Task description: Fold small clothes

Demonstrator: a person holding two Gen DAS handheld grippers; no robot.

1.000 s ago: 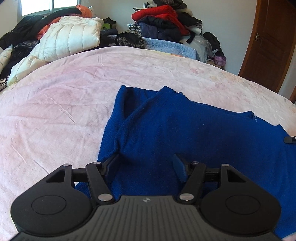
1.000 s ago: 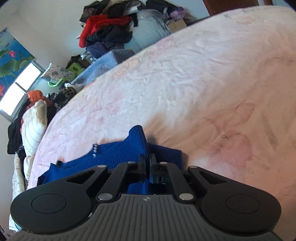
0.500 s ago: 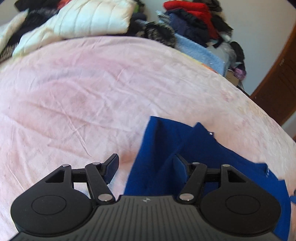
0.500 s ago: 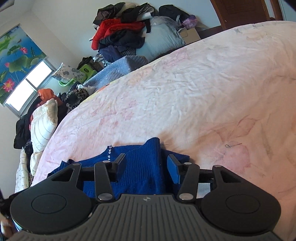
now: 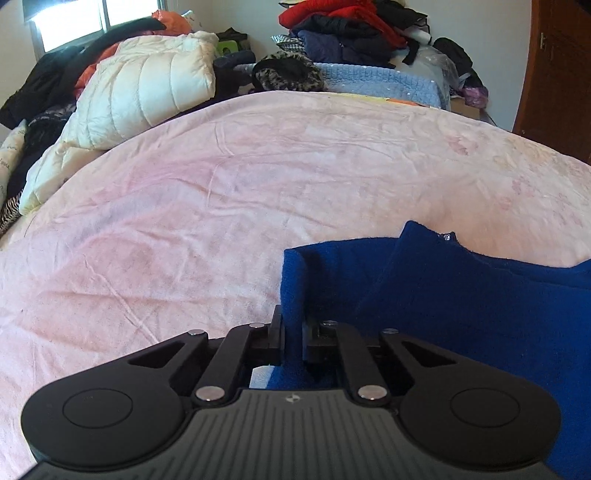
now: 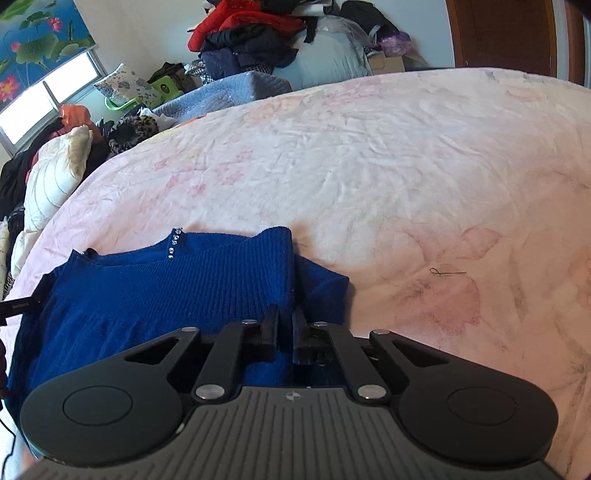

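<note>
A blue knit sweater (image 5: 461, 306) lay partly folded on the pink bedspread (image 5: 221, 206) of the bed, near its front edge, with both tools at work on it. The left tool (image 5: 291, 332) had its two fingers drawn in tight on a raised fold at the sweater's left edge, the cloth standing up in a narrow ridge between them. The right tool (image 6: 285, 326) was likewise clamped on the fabric, pinching a ribbed blue fold at the sweater's right side, just beside a lower layer that stuck out toward the right. In the right wrist view the sweater (image 6: 155, 288) spread away to the left, with a short row of small shiny studs (image 6: 173, 245) near its far edge. A small dark thread (image 6: 445, 272) lay on the bedspread to the right, apart from the garment. Beyond the bed sat a cream quilted jacket (image 5: 147, 88), a pale blue blanket (image 5: 384, 83) and a heap of red and dark clothes (image 5: 351, 33).
</note>
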